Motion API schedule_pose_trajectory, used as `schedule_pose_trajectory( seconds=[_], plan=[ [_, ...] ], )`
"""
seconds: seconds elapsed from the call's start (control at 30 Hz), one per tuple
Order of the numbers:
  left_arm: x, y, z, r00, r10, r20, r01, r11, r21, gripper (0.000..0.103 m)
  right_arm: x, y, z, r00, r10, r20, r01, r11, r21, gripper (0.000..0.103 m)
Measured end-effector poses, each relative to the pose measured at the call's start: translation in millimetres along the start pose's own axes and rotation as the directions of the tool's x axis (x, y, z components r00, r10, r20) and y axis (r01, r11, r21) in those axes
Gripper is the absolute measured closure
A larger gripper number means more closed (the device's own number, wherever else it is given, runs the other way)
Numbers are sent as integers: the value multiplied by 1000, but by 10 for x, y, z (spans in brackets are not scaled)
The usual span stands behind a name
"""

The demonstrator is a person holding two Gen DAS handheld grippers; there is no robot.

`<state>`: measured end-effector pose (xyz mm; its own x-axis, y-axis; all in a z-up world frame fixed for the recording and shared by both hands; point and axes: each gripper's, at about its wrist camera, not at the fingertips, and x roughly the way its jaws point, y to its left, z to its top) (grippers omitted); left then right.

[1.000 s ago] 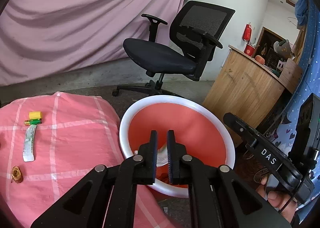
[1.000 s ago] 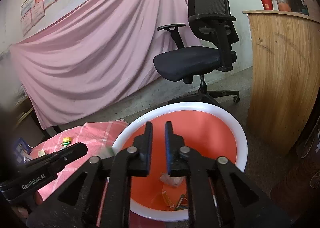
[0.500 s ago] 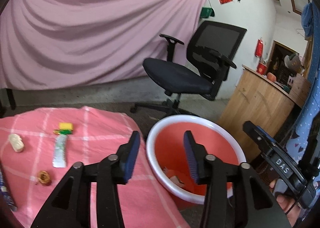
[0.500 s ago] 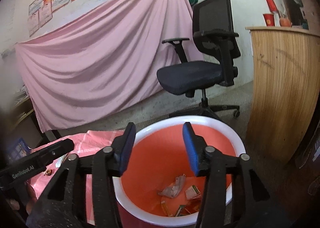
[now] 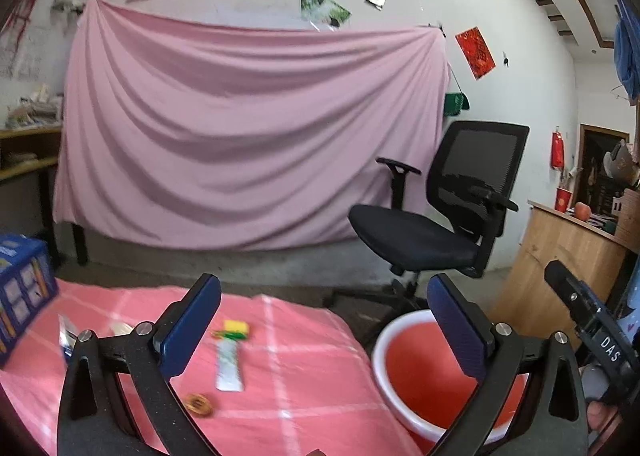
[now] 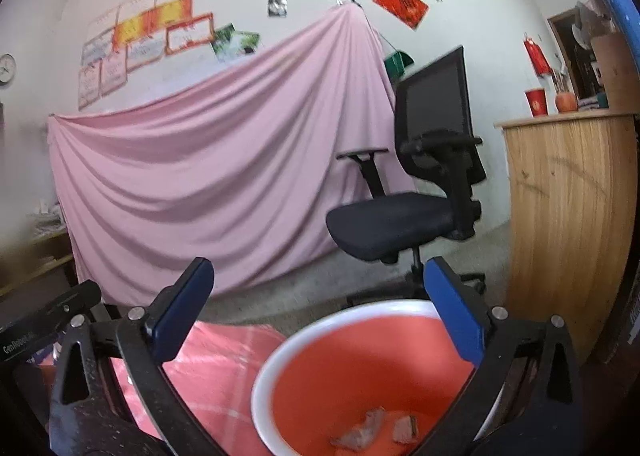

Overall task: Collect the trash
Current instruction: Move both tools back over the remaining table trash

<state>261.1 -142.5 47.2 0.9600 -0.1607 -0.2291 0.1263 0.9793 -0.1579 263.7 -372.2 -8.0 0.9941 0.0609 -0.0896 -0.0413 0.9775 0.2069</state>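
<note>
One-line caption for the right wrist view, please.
Open right tool held above the red basin holding crumpled scraps, office chair behind.

My right finger [image 5: 460, 332] hides part of the red basin [image 5: 420, 372]; scraps [image 6: 374, 428] inside it are blurred, and the blue box [image 5: 20, 296] is cut off

A black office chair [image 5: 436, 216] stands right of centre before a pink draped sheet [image 5: 240, 136]; a wooden counter [image 6: 568, 208] fills the right edge.
</note>
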Motion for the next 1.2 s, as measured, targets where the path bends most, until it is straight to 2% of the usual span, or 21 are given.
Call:
schedule_pose_trajectory(
  seconds=[0.27, 0.5, 0.73, 0.93, 1.2],
  plan=[
    [-320, 357, 88, 993, 96, 69, -96, 995, -7, 2, -89, 400, 85, 993, 95, 77, -93, 995, -18, 0],
    [-730, 750, 45, 971, 211, 112, -211, 977, -13, 2, -150, 814, 87, 974, 206, 92, -202, 978, -50, 0],
    [-990, 1126, -43, 944, 310, 115, -310, 951, -17, 2, -144, 1171, -16, 955, 290, 63, -283, 954, -95, 0],
    [-1099, 1466, -200, 923, 376, 79, -376, 926, -19, 2, -56, 1447, -162, 943, 334, 0, -330, 932, -147, 0],
    [-1068, 1752, -391, 914, 406, 16, -406, 913, -36, 2, 63, 1740, -409, 928, 362, -90, -373, 900, -225, 0]
  ],
)
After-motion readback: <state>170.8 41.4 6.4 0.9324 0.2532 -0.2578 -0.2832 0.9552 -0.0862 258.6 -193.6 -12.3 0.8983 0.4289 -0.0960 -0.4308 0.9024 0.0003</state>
